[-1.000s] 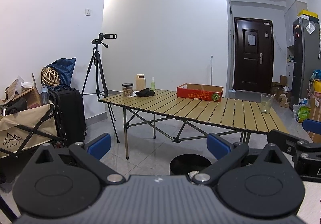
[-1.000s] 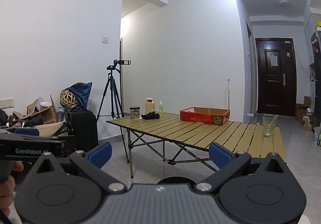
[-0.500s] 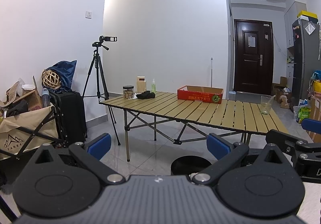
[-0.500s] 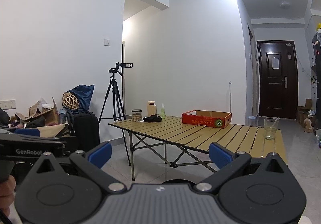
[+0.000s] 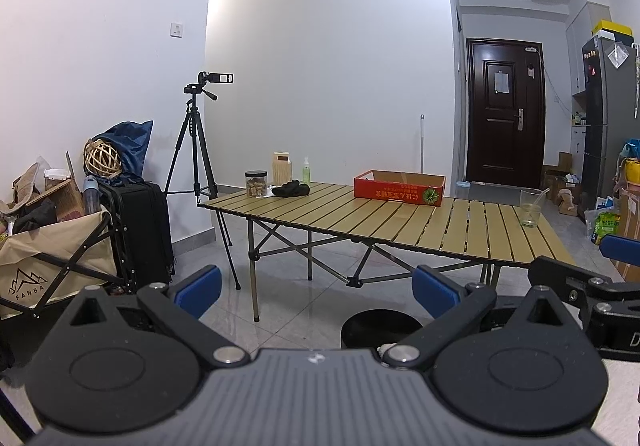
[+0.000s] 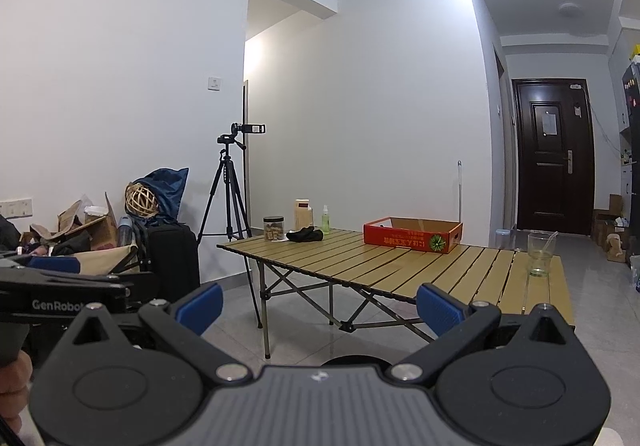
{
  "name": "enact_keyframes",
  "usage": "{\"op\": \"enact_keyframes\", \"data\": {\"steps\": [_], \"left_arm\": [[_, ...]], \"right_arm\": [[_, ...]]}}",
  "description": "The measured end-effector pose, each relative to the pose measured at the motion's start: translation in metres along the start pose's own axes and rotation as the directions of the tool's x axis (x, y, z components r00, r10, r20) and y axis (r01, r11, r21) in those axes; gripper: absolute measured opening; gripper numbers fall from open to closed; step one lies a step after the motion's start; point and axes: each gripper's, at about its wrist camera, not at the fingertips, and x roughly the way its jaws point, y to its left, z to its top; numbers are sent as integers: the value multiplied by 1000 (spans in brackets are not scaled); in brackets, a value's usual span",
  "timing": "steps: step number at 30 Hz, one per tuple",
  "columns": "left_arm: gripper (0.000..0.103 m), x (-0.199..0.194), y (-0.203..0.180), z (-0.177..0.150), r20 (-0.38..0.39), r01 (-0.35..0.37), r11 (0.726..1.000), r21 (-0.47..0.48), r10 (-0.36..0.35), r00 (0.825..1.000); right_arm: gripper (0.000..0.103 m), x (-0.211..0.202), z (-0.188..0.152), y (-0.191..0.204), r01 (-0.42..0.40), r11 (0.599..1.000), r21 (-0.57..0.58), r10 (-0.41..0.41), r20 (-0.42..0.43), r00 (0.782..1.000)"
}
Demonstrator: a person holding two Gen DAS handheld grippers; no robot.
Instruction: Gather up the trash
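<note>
A black round trash bin (image 5: pixel 380 328) stands on the floor in front of the folding table, with a bit of white crumpled trash (image 5: pixel 385 347) at its near rim. In the right wrist view only the bin's rim (image 6: pixel 352 360) peeks over the gripper body. My left gripper (image 5: pixel 316 292) is open, held above and short of the bin, with nothing between its blue pads. My right gripper (image 6: pixel 318 306) is open too and holds nothing. Each gripper shows at the edge of the other's view.
A slatted folding table (image 5: pixel 360 218) carries a red cardboard tray (image 5: pixel 399 188), a plastic cup with a straw (image 5: pixel 531 208), a jar (image 5: pixel 256 183), a black cloth (image 5: pixel 290 190) and a spray bottle (image 5: pixel 306 171). A tripod (image 5: pixel 198 150), suitcase (image 5: pixel 138 234) and folding wagon (image 5: pixel 48 258) stand left.
Both grippers have tilted up and drawn back a little, so the table sits lower in view. Their fingers stay apart as before.
</note>
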Motion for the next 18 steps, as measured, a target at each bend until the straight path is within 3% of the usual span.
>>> {"op": "enact_keyframes", "data": {"steps": [18], "left_arm": [[103,0,1,0,2,1,1000,2,-1,1000]], "right_arm": [[103,-1,1,2,-3,1000,-2,3,3,1000]]}}
